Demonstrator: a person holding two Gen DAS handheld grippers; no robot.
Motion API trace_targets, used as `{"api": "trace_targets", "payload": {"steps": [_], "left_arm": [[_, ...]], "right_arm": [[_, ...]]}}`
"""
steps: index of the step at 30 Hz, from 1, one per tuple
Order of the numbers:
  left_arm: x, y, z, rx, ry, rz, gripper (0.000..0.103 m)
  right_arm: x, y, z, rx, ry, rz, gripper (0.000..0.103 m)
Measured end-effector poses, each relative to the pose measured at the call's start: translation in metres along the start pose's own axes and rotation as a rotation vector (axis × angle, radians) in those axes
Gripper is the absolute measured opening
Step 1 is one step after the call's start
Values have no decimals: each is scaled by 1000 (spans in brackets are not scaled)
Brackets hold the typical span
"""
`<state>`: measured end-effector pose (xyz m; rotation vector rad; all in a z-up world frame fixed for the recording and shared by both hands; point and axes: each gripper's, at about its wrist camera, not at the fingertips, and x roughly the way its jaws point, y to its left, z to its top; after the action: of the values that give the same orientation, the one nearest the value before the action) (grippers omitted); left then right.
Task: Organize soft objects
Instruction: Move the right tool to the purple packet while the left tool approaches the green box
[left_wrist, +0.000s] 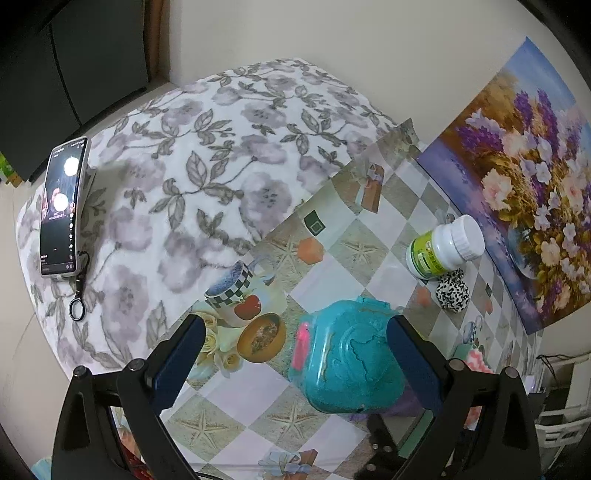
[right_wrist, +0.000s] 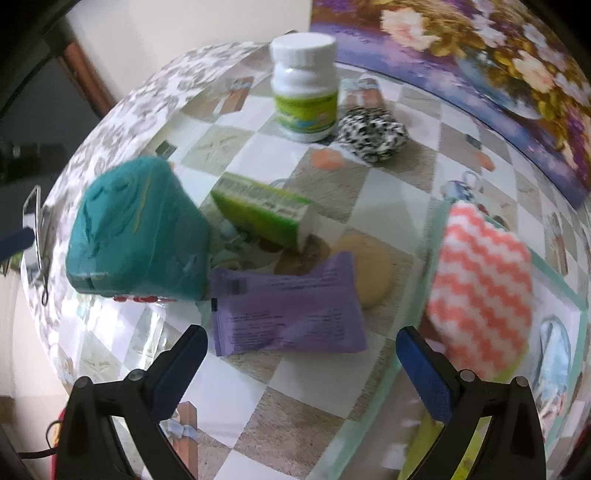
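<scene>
A teal clear-lidded box (left_wrist: 347, 358) stands on the patterned table (left_wrist: 369, 258), between the fingers of my open left gripper (left_wrist: 299, 354), against the right finger. A black-and-white scrunchie (left_wrist: 452, 290) lies beside a white bottle (left_wrist: 443, 247). In the right wrist view my open, empty right gripper (right_wrist: 301, 365) hovers just before a purple packet (right_wrist: 288, 310). A pink-and-white zigzag cloth (right_wrist: 484, 291) sits in a glass tray (right_wrist: 554, 280) at right. The teal box (right_wrist: 136, 229), scrunchie (right_wrist: 373, 133), a tan round puff (right_wrist: 369, 269) and a green carton (right_wrist: 266, 210) lie beyond.
A floral blanket (left_wrist: 184, 166) covers the surface left of the table, with a phone (left_wrist: 62, 206) on it. A flower painting (left_wrist: 524, 177) leans on the wall at right. The white bottle (right_wrist: 304, 85) stands at the table's back.
</scene>
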<state>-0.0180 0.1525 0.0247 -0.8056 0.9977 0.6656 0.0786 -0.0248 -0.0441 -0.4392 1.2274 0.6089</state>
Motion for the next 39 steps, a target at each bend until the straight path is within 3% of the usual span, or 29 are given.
{"api": "trace_targets", "payload": {"steps": [15,23,39], "left_arm": [[7,4,1,-15,21,-4,98],[7,4,1,-12,22,-2,98],[6,-4,-1,15,23,-7,98]], "right_arm": [[35,27,1,-115,15,-63,103],[36,18,5,-94,-6,-71,103],[10,-34,15,22,-48,67,97]]}}
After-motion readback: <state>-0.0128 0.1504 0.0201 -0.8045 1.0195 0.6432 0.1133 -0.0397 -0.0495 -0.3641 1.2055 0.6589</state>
